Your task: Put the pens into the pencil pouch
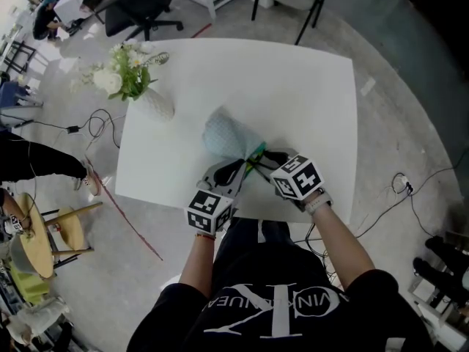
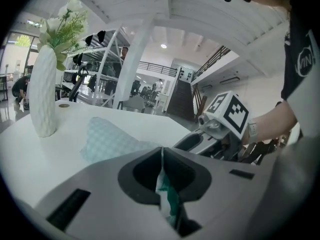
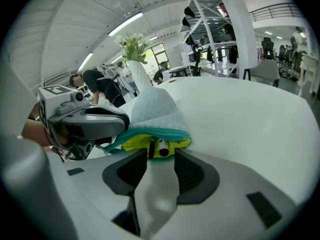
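- The pencil pouch (image 1: pixel 226 135), pale blue check cloth with a teal zip edge and a yellow-green lining, lay on the white table (image 1: pixel 300 86) near its front edge, with its open mouth turned toward the person.
- The left gripper (image 1: pixel 237 170) had its jaws shut together on the pouch's teal edge; in the left gripper view a fold of that teal cloth was pinched between the jaws (image 2: pixel 162 156), and the rest of the pouch (image 2: pixel 107 140) spread out on the table beyond.
- The right gripper (image 1: pixel 264 157) stood with its jaws wide apart and gripped nothing; its tips (image 3: pixel 158 156) sat just in front of the pouch's mouth.
- Two pens (image 3: pixel 156 145) lay side by side inside the pouch (image 3: pixel 156 109), their ends showing against the yellow-green lining just ahead of the open jaws: one slim and black, one lighter with a dark end.
- The two grippers met at the pouch's mouth, the left one on the person's left side of it and the right one on the other side.
- A white textured vase (image 1: pixel 158 103) of white flowers (image 1: pixel 121 72) stood near the table's far left corner, well apart from the pouch.
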Demonstrator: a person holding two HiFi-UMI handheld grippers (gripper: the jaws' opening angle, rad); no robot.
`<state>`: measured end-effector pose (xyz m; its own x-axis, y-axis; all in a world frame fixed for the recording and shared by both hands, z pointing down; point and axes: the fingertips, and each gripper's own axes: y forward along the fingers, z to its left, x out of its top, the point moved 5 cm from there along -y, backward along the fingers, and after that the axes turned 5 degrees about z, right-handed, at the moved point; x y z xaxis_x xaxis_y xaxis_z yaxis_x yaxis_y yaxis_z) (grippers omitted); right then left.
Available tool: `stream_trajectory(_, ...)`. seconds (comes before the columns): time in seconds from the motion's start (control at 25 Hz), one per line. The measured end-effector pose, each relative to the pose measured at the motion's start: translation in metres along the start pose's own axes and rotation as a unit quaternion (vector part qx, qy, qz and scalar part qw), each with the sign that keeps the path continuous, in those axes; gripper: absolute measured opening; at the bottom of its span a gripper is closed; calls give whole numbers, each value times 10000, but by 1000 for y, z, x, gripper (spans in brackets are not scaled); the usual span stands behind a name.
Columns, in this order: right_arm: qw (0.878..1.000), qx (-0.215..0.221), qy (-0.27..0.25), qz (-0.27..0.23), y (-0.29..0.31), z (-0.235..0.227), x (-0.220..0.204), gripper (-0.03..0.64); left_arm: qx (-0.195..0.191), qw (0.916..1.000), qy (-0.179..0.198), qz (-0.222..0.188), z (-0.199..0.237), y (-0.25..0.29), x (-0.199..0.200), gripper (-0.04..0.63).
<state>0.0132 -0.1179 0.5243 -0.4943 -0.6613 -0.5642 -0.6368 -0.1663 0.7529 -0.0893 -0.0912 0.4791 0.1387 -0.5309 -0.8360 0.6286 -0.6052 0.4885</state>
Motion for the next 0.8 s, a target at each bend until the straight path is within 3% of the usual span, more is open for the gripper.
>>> stream_trajectory(0.32,9987,60,135,-497,-24,0,-8,141,39,9994,-91,331,-2,3,-16,20)
stream_trajectory(0.52,9967,-22,196,-791,-37,-6,-10,84,37,9993,-274,237,-6,1,-16,85)
stream_trajectory(0.68,9947,-124,183,-1001,-47,-9,-9,12,193,9992,-336,114,-6,-7,-13,89)
stream_trajectory(0.8,9926,-102,119,-1202,-56,-10,-4,9,406,9983,-409,-11,-2,-16,-9,87)
